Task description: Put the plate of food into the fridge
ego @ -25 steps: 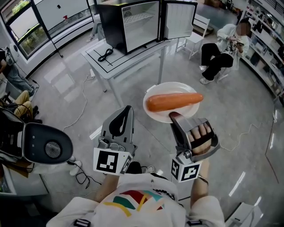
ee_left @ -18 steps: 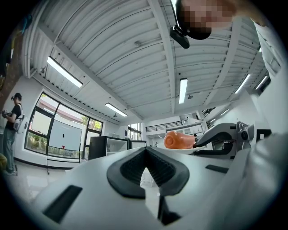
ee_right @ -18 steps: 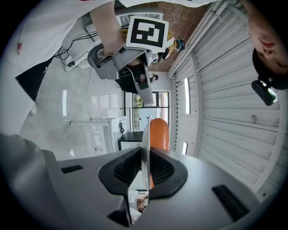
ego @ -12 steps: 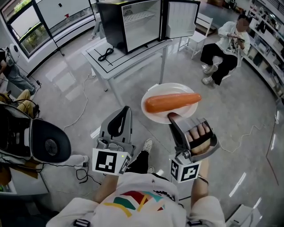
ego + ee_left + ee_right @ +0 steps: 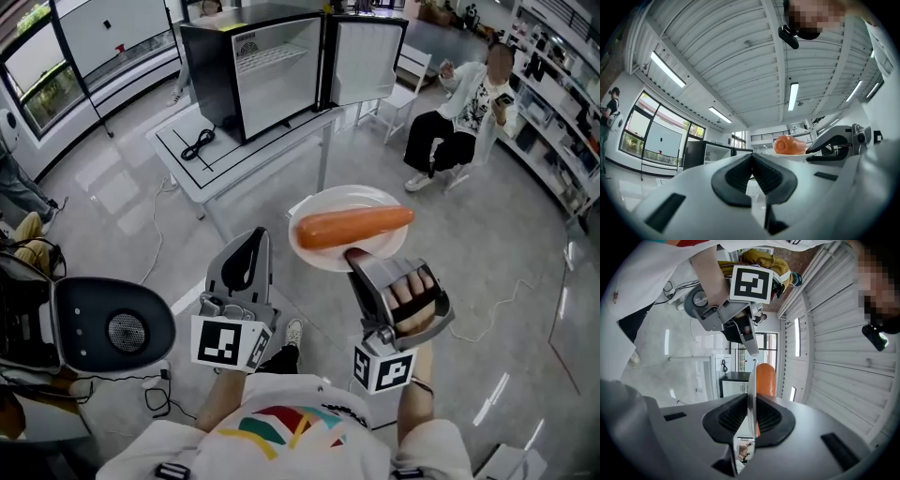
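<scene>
plate (image 5: 349, 194) with long orange food (image 5: 354, 225) held aloft, right gripper (image 5: 356, 255) clamped on its near rim; left gripper (image 5: 249, 246) closed, empty; fridge (image 5: 272, 66) open at far edge of desk (image 5: 234, 150), well ahead; approach, placing remain

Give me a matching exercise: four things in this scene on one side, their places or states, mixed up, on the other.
Things:
1. plate
2. sausage
3. fridge
4. left gripper

States:
A. on the table, door open
B. shut, empty
C. lying on the plate
D. clamped at its rim by the right gripper

Pairs: 1-D, 2-C, 3-A, 4-B
</scene>
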{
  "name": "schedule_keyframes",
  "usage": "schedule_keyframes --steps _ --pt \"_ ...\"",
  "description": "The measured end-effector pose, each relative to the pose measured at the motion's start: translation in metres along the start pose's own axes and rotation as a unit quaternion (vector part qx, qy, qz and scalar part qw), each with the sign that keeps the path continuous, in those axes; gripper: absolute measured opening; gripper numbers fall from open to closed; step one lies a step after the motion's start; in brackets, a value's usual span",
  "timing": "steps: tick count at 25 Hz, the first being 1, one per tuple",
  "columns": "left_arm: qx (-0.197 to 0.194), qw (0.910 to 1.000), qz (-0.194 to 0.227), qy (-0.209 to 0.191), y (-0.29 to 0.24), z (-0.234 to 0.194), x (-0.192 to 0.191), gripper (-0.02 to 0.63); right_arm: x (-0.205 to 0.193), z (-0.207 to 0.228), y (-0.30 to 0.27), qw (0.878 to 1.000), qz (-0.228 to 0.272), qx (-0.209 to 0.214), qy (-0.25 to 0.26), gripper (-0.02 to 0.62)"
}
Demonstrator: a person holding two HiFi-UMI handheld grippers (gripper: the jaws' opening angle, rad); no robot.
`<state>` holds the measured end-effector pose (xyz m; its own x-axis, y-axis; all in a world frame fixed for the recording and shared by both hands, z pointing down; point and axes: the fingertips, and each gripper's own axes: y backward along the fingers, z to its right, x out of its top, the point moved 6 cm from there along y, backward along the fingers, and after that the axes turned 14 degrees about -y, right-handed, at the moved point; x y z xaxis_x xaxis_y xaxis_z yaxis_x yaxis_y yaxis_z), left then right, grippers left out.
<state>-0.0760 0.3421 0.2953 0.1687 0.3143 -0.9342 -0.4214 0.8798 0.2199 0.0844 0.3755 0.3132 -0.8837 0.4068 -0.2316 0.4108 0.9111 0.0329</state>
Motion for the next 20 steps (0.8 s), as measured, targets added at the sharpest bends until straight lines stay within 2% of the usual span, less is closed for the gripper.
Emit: schedule_keyframes --steps 4,10,20 --pt "0.003 1.0000 0.000 -0.002 -0.024 -0.011 -0.009 0.006 -0.013 0.003 -0.026 1.000 0.002 -0.002 0.002 0.038" --pt "0.010 0.9999 -0.006 0.001 -0.082 -0.055 -0.029 0.006 -0.028 0.011 -0.103 1.000 0.005 0.009 0.001 0.038" --pt "0.022 0.9997 -0.008 0.004 -0.149 -0.111 -0.068 0.006 -0.042 0.006 -0.198 1.000 0.017 0.020 0.009 0.040"
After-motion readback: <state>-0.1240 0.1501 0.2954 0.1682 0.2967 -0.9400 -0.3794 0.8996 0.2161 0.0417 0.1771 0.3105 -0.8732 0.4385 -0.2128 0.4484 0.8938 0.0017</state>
